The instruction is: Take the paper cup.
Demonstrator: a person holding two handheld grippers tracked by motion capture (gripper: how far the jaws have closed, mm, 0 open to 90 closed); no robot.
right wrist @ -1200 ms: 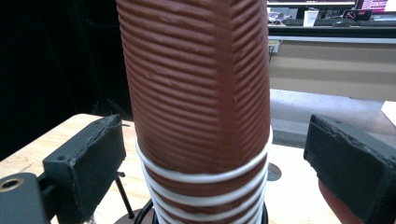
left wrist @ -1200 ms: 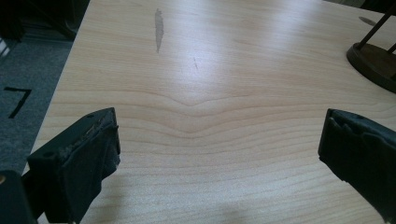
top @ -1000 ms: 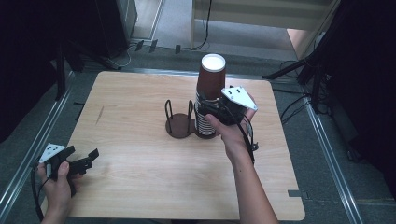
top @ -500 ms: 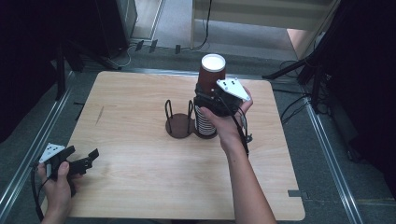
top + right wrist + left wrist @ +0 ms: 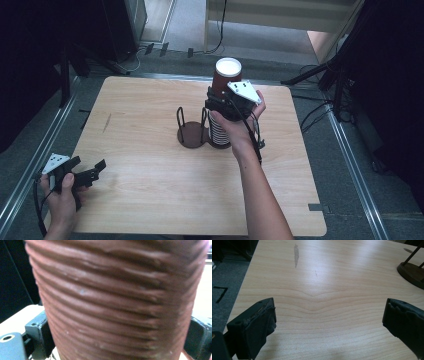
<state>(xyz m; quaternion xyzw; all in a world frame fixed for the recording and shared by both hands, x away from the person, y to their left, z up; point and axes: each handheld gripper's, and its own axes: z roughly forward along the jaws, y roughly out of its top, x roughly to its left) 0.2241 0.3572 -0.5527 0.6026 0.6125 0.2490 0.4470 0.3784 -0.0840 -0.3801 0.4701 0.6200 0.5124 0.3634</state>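
Observation:
A tall stack of brown ribbed paper cups (image 5: 220,131) stands upside down right of the table's middle, its top cup (image 5: 227,75) showing a white base. My right gripper (image 5: 218,102) has one jaw on each side of that upper cup; its jaws have just been closing. In the right gripper view the cup wall (image 5: 117,290) spans the gap and meets both pads, one of them (image 5: 41,336) at the lower left. My left gripper (image 5: 92,168) rests at the near left corner, open, with bare wood between its jaws (image 5: 329,320).
A dark round stand with wire hoops (image 5: 192,135) sits just left of the cup stack; its base also shows in the left gripper view (image 5: 412,272). The wooden table (image 5: 150,200) ends at metal rails on both sides. Cables and dark equipment lie beyond the far edge.
My right gripper has shifted a little farther away and leftward onto the cup stack. The left gripper has stayed where it was.

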